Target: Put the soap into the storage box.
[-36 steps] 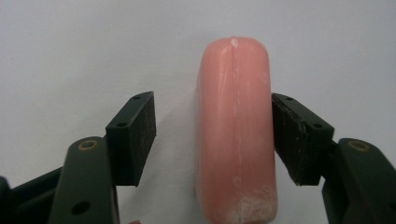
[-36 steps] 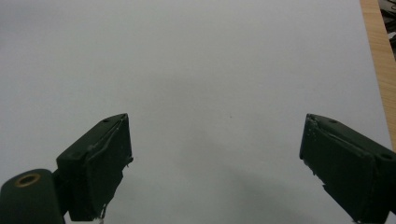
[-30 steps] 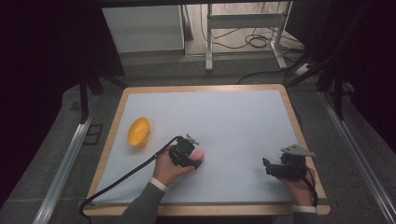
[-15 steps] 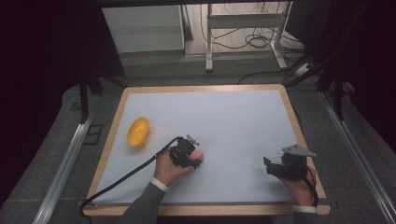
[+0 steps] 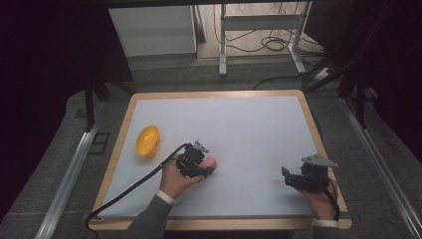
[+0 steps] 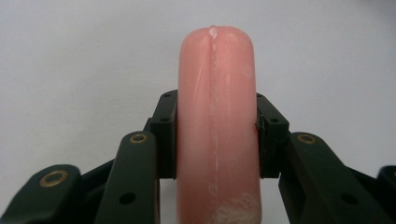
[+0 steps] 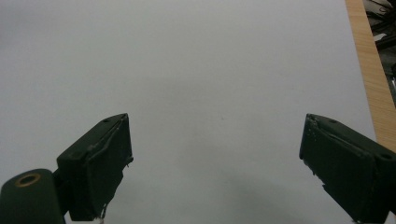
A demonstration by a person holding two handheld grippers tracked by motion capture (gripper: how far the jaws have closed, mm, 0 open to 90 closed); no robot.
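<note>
Already I'm clamping the pink sausage (image 6: 216, 126) mid-length in my left gripper (image 5: 198, 167), jaws closed on its sides; it looks light, smooth and slightly squashy. Meanwhile my right gripper (image 7: 215, 163) is hovering wide open over the desk (image 5: 259, 124).

A wood-edged tabletop (image 5: 308, 107) is standing on grey floor (image 5: 59, 149). Cables (image 5: 271, 45) are lying behind, beside a white cabinet (image 5: 152, 31).

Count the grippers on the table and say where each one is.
2. The left gripper is near the table's front middle, shut on a pink sausage. The right gripper is at the front right, jaws open over bare surface.
</note>
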